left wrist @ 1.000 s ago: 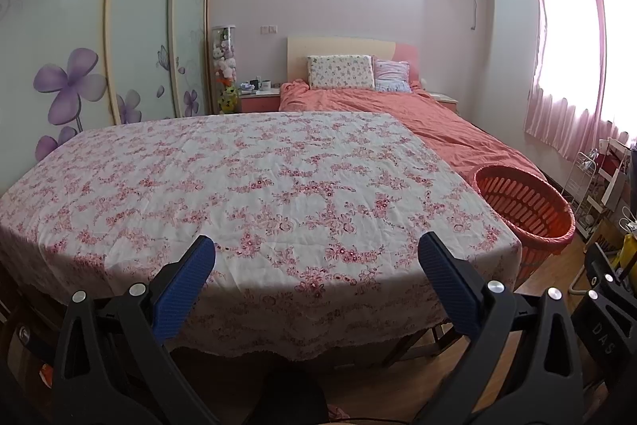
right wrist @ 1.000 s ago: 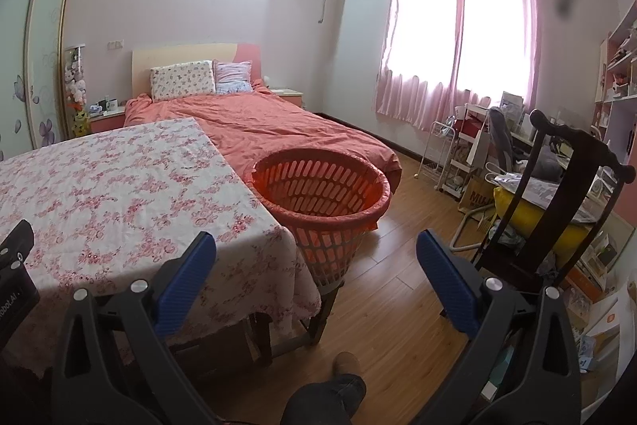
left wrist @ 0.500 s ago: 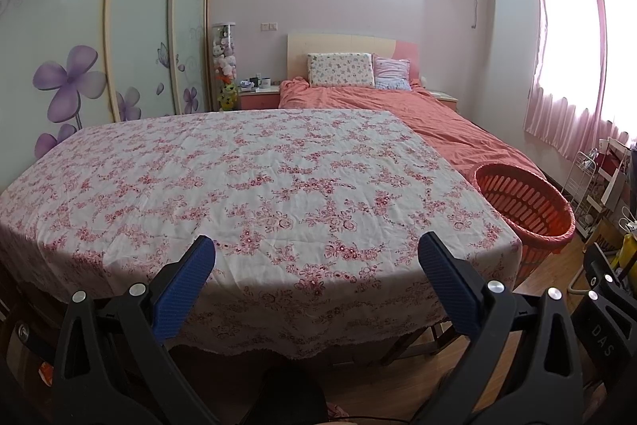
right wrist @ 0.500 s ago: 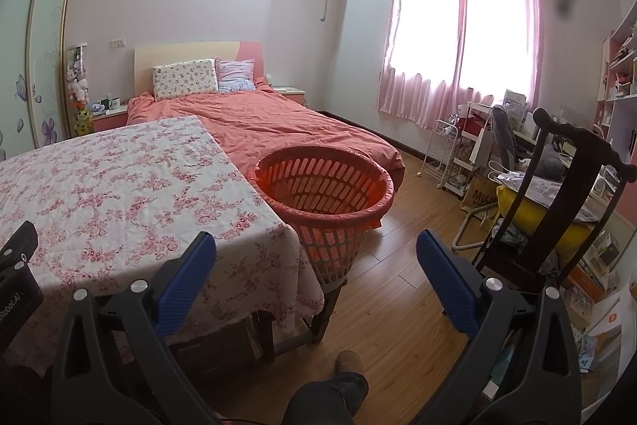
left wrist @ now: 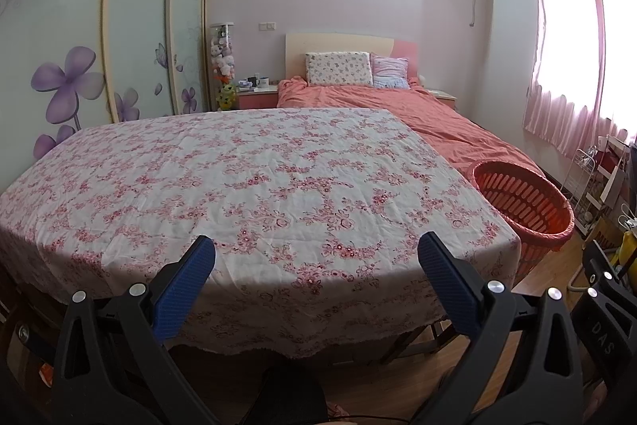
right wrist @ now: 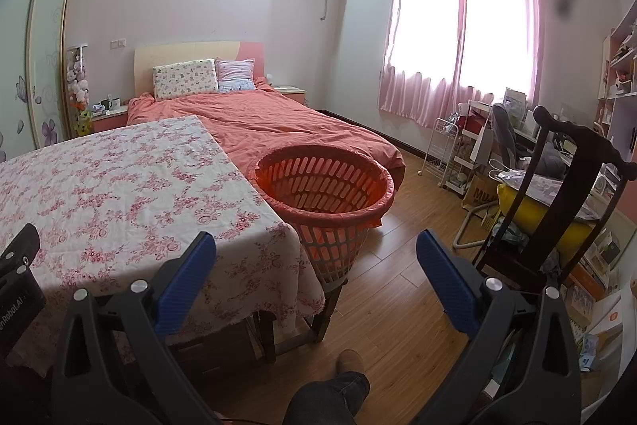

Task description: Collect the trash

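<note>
No trash shows on the surface (left wrist: 254, 182); both hand-held grippers (left wrist: 316, 257) (right wrist: 316, 253) gape wide and empty, basket (right wrist: 324, 186) at twelve o'clock.

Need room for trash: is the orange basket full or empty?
Empty as far as visible: the orange basket shows only bare slotted walls inside; its bottom is hidden.

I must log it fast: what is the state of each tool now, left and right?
Left tool: open, holding nothing.
Right tool: open, holding nothing.
</note>
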{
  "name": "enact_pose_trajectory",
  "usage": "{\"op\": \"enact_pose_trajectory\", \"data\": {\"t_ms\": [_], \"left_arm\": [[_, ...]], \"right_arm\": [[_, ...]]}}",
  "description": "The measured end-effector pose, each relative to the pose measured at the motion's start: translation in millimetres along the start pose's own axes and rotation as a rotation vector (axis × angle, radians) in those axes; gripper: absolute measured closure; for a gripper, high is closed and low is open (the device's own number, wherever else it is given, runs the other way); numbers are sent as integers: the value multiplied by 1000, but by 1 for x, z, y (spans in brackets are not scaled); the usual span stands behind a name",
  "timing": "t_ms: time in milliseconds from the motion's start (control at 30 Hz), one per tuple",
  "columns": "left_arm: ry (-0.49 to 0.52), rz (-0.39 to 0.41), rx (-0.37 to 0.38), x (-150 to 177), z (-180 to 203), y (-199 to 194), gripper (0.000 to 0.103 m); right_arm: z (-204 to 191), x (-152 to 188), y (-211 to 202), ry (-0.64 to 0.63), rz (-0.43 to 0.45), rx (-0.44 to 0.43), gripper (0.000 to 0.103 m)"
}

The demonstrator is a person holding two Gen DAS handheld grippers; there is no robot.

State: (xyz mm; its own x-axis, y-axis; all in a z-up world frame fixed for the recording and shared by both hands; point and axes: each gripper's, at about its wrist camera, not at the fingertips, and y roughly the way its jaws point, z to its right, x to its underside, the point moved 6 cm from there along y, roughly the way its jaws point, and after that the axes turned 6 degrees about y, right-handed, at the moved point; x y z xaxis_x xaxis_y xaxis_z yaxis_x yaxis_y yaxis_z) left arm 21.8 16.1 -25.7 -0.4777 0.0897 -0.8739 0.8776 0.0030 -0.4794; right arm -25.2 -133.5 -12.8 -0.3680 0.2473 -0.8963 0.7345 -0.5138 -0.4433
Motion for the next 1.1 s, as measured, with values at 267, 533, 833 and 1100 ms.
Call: {"op": "enact_pose_trajectory", "data": {"t_ms": [267, 533, 833, 1100], "left_arm": [[2, -2, 2, 0, 1, 1, 3], [7, -6, 5, 3, 3, 1, 3], [8, -6, 5, 3, 3, 1, 3], [10, -8, 8, 4, 3, 2, 3]], "right_arm": [[0, 4, 3, 6, -12, -3, 4], [-1, 4, 4, 8, -13, -3, 4], [0, 3, 4, 7, -13, -4, 4], [0, 3, 4, 7, -14, -4, 4]]}}
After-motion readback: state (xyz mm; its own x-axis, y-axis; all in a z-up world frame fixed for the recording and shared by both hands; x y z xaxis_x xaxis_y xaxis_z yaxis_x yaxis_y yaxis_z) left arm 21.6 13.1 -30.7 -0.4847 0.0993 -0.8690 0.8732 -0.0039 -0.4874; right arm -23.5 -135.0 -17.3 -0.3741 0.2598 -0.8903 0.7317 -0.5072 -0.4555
